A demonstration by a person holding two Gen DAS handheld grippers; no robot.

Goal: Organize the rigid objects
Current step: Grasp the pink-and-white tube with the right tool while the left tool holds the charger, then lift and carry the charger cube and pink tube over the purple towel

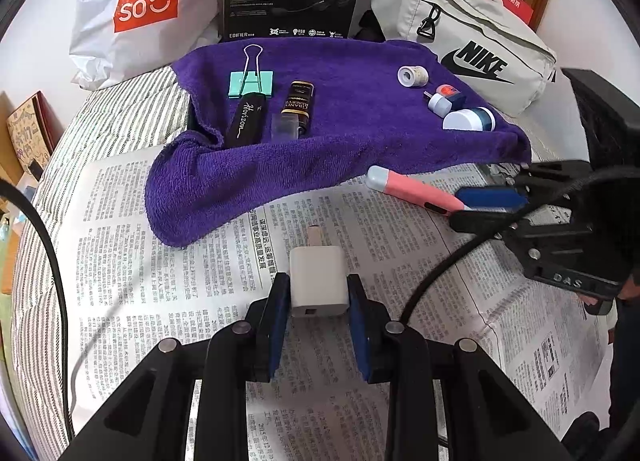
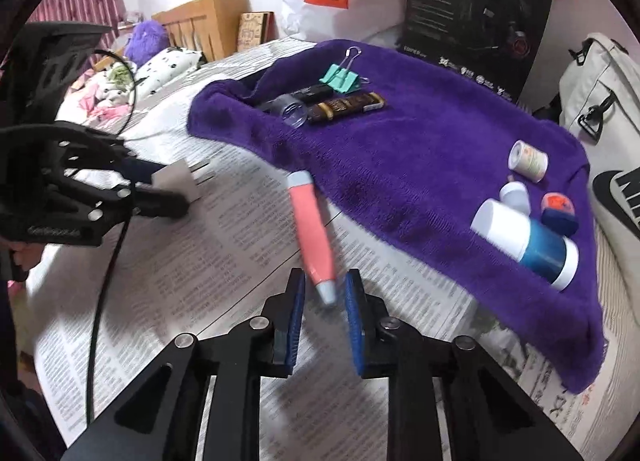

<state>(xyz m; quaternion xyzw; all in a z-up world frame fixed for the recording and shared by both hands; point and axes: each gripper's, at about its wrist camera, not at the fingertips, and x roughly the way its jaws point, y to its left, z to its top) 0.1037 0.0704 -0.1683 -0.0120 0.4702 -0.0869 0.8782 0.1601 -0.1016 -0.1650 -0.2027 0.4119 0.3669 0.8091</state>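
Left tool pinches a white charger, light, rigid, flat-sided. Right tool grips a smooth pink pen near its tip; it may slip.

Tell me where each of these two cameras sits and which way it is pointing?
Left wrist view: sits just behind the left tongs, looking along them at the white charger between their fingers, the purple towel beyond; the right tongs show at the right edge.
Right wrist view: sits behind the right tongs, looking along them at the pink pen; the left tongs show at left.
Both share the towel, newspaper, charger, pen and Miniso bag.
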